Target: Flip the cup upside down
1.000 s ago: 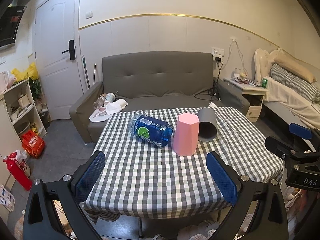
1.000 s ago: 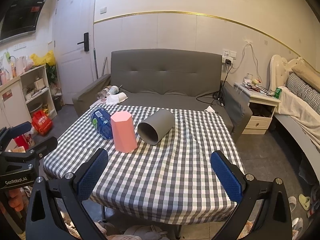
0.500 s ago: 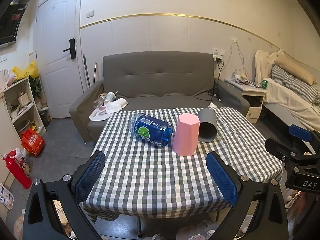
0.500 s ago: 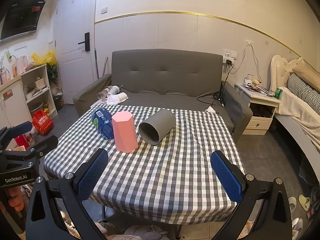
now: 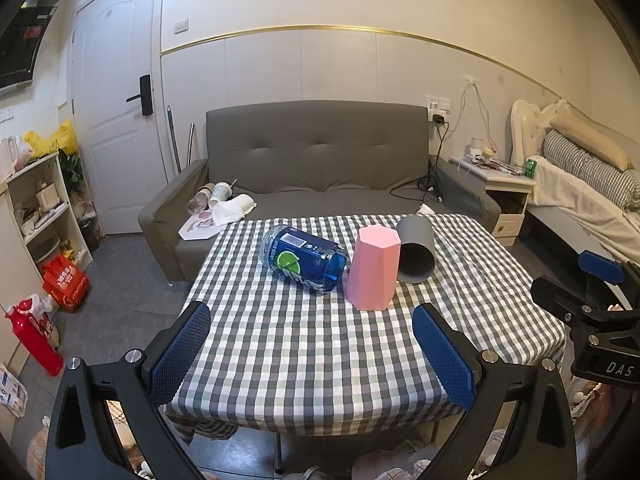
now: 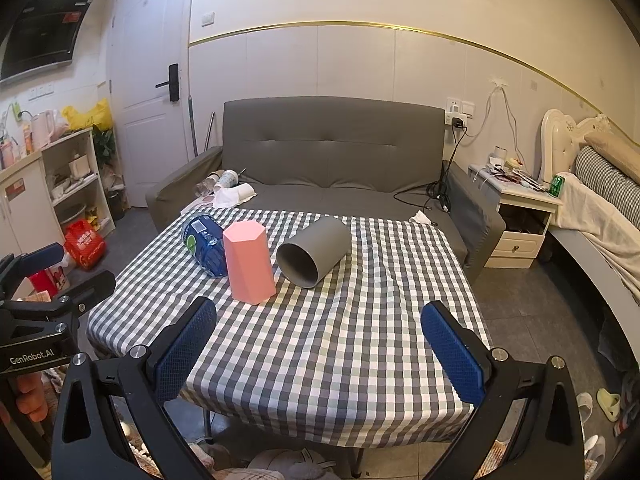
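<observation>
A pink faceted cup (image 5: 373,268) stands on the checked table (image 5: 312,344), wider end up; it also shows in the right wrist view (image 6: 249,267). A grey cup (image 5: 416,254) lies on its side just right of it, mouth toward me (image 6: 311,251). My left gripper (image 5: 312,354) is open and empty over the table's near edge, well short of the cups. My right gripper (image 6: 318,350) is open and empty over the near edge, to the right of the cups. Each gripper shows at the edge of the other's view.
A blue plastic bottle (image 5: 303,257) lies on its side left of the pink cup. A grey sofa (image 5: 320,172) stands behind the table, a nightstand (image 5: 504,196) and bed to the right, shelves (image 5: 36,216) to the left.
Both views have drifted very slightly; the cups and bottle have not moved and both grippers stay open.
</observation>
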Demonstrator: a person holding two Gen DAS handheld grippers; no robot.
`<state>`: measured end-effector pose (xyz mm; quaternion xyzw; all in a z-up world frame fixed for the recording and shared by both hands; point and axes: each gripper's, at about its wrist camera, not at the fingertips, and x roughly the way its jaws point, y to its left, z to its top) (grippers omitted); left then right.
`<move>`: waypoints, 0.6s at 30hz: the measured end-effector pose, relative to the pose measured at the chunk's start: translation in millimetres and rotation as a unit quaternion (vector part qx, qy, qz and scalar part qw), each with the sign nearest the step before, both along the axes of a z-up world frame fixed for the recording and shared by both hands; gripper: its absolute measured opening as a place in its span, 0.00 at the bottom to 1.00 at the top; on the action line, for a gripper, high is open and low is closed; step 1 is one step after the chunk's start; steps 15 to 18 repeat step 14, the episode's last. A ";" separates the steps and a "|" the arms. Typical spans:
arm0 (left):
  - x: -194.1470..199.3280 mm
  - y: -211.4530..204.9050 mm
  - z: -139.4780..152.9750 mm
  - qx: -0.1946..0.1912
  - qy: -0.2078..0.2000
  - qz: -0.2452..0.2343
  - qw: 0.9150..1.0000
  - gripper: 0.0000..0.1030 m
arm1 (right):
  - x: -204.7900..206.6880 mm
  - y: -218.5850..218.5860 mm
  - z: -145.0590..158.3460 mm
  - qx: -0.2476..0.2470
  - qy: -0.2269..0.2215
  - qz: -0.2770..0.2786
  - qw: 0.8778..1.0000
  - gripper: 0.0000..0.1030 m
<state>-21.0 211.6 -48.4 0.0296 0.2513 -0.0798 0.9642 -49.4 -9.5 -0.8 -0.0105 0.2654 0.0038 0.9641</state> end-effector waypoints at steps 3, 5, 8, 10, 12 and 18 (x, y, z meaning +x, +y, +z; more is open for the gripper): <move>0.1 0.2 0.0 0.000 0.000 0.000 1.000 1.00 | 0.3 -0.3 0.2 0.000 0.000 0.000 1.000 1.00; 0.1 0.2 0.0 0.000 0.000 0.000 1.000 1.00 | 0.4 -0.2 0.1 0.000 0.000 0.000 1.000 1.00; 0.4 -0.2 0.0 0.000 0.001 0.001 1.000 1.00 | 1.0 0.0 -0.8 0.000 0.003 0.000 1.000 1.00; 0.3 -0.1 0.1 0.001 0.000 0.001 1.000 1.00 | 0.8 -0.1 -1.4 0.000 0.003 0.000 1.000 1.00; 0.3 -0.1 0.1 0.000 0.001 -0.001 1.000 1.00 | 1.2 -0.1 -1.5 0.000 0.004 0.001 1.000 1.00; 0.6 -1.2 -1.1 0.001 0.002 -0.002 1.000 1.00 | 1.8 0.0 -2.1 -0.001 0.006 0.001 1.000 1.00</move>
